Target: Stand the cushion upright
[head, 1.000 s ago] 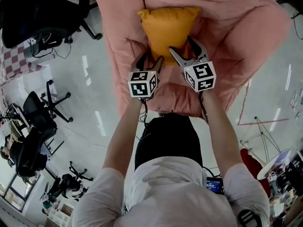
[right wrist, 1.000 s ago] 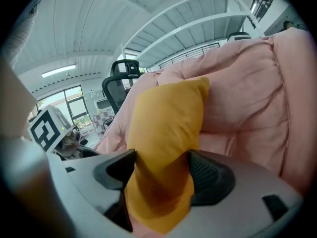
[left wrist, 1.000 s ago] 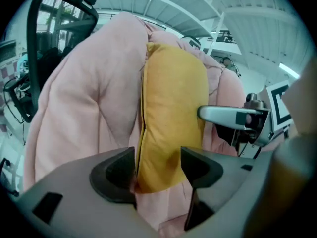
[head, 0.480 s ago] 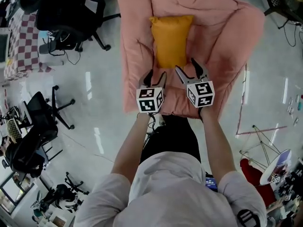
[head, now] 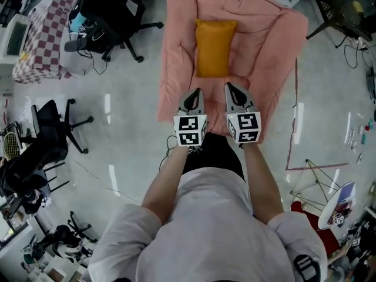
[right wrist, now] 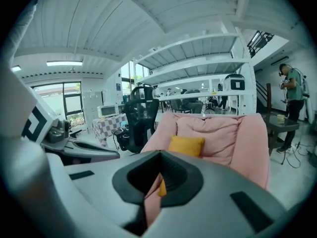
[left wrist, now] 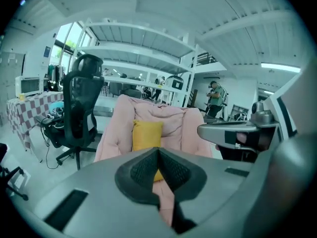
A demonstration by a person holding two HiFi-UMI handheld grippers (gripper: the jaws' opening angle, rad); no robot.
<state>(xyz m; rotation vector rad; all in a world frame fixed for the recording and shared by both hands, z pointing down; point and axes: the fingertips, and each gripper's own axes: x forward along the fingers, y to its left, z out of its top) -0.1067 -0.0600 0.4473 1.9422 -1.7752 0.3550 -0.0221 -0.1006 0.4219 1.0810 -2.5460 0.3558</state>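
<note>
An orange cushion (head: 215, 47) stands against the back of a pink padded seat (head: 267, 37). In the left gripper view the cushion (left wrist: 147, 134) is upright, and it reads the same in the right gripper view, cushion (right wrist: 186, 145). My left gripper (head: 195, 93) hovers over the seat's front edge, well short of the cushion, its jaws closing onto each other with nothing between them. My right gripper (head: 229, 88) is beside it, jaws likewise closing together and empty. Both sets of pads meet in the gripper views, left gripper (left wrist: 158, 151) and right gripper (right wrist: 159, 155).
A black office chair (head: 111, 16) stands left of the seat, beside a checkered table (head: 41, 37). Another dark chair (head: 50, 140) is further left. A red line (head: 305, 157) marks the floor on the right. A person (left wrist: 215, 95) stands far behind the seat.
Both grippers have let go of the cushion's lower edge, pulled back toward me and risen. Their jaws went from open to shut. The cushion stays upright on the seat.
</note>
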